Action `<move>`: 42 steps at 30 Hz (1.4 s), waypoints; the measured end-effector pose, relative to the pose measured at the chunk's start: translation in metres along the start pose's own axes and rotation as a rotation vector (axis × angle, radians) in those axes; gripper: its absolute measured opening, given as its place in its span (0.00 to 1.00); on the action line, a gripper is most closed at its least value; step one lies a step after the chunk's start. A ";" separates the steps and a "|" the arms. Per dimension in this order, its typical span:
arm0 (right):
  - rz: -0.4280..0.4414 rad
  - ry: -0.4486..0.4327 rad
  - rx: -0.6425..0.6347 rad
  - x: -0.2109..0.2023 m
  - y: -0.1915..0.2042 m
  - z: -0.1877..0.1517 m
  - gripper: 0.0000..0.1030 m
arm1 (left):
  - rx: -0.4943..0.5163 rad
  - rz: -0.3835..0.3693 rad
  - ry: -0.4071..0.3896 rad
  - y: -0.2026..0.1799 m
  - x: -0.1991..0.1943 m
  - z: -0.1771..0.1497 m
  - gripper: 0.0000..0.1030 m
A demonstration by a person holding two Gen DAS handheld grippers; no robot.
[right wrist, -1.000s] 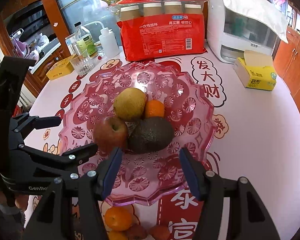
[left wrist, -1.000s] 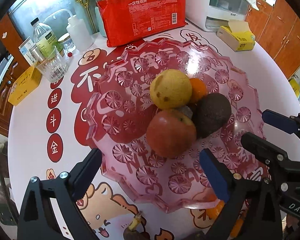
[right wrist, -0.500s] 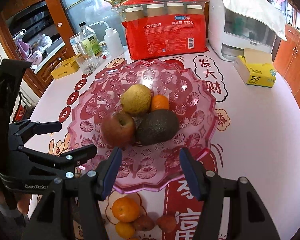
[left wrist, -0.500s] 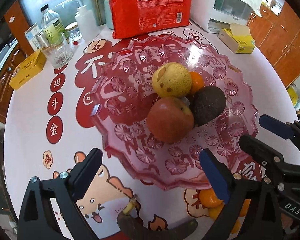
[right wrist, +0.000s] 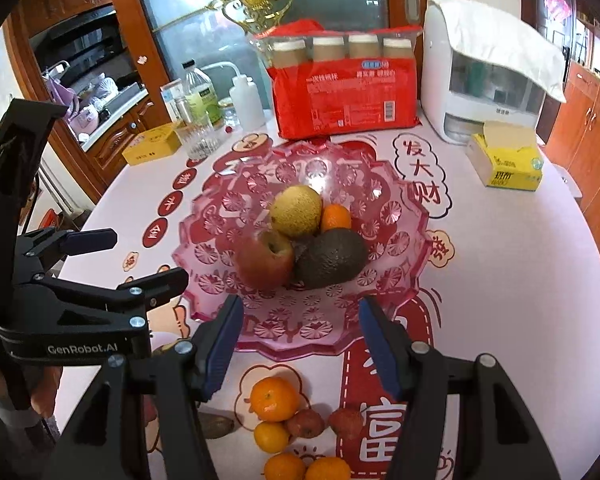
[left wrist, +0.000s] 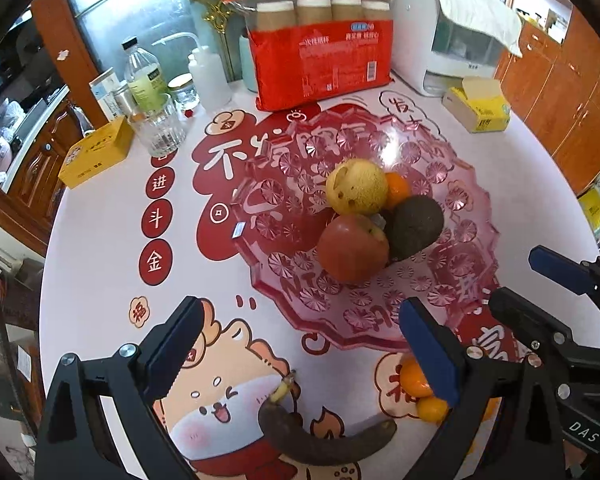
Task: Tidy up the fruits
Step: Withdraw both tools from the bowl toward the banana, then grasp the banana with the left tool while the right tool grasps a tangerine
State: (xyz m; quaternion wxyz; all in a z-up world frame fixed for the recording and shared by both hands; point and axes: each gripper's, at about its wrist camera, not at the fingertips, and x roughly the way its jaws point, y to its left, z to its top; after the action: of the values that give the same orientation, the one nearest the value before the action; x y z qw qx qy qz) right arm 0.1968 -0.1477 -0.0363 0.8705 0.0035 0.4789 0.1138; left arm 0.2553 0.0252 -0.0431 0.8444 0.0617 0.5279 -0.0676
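While I hold both tools above the bench, the left tool (left wrist: pixel 300 360) has its jaws spread wide with nothing between them, and the right tool (right wrist: pixel 300 344) is likewise parted and empty, neither touching any fruit. I take the pink dish (right wrist: pixel 396 276) as my landmark: both tools hang over its near edge. Inside the dish sit an apple (right wrist: pixel 264 260), an avocado (right wrist: pixel 330 258), a yellow pear (right wrist: pixel 296 210) and a small orange (right wrist: pixel 336 216), all bunched together at its middle. On the near side of the dish, loose on the bench (right wrist: pixel 500 280), lie several mandarins (right wrist: pixel 274 398), two small reddish fruits (right wrist: pixel 306 422) and a blackened banana (left wrist: pixel 324 440). Beyond the dish stands a red pack of paper cups (right wrist: pixel 340 92), with a yellow tissue box (right wrist: pixel 508 160) off to its right
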 end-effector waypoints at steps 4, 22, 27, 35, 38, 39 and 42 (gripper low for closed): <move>0.003 -0.024 -0.012 -0.016 0.005 -0.003 0.59 | -0.025 -0.005 -0.025 0.002 -0.023 -0.007 0.95; 0.029 -0.081 -0.057 -0.077 0.017 -0.040 0.59 | -0.108 0.081 -0.171 -0.002 -0.101 -0.067 0.95; 0.028 -0.068 -0.067 -0.077 0.015 -0.053 0.59 | -0.139 0.083 -0.164 0.000 -0.098 -0.088 0.95; 0.035 0.002 -0.069 -0.052 0.012 -0.081 0.59 | -0.224 0.089 -0.093 0.013 -0.064 -0.125 0.95; 0.034 0.036 -0.077 -0.038 0.014 -0.092 0.59 | -0.256 0.109 -0.050 0.018 -0.043 -0.138 0.95; 0.035 0.046 -0.079 -0.033 0.015 -0.096 0.59 | -0.270 0.112 -0.034 0.020 -0.035 -0.143 0.95; 0.040 0.064 -0.083 -0.023 0.017 -0.102 0.59 | -0.336 0.103 0.029 0.029 -0.008 -0.154 0.95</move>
State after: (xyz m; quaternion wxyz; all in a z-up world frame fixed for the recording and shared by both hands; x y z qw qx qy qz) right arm 0.0968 -0.1467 -0.0704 0.8517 -0.0265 0.5011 0.1511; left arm 0.1209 0.0811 -0.1020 0.8373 -0.0524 0.5402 0.0658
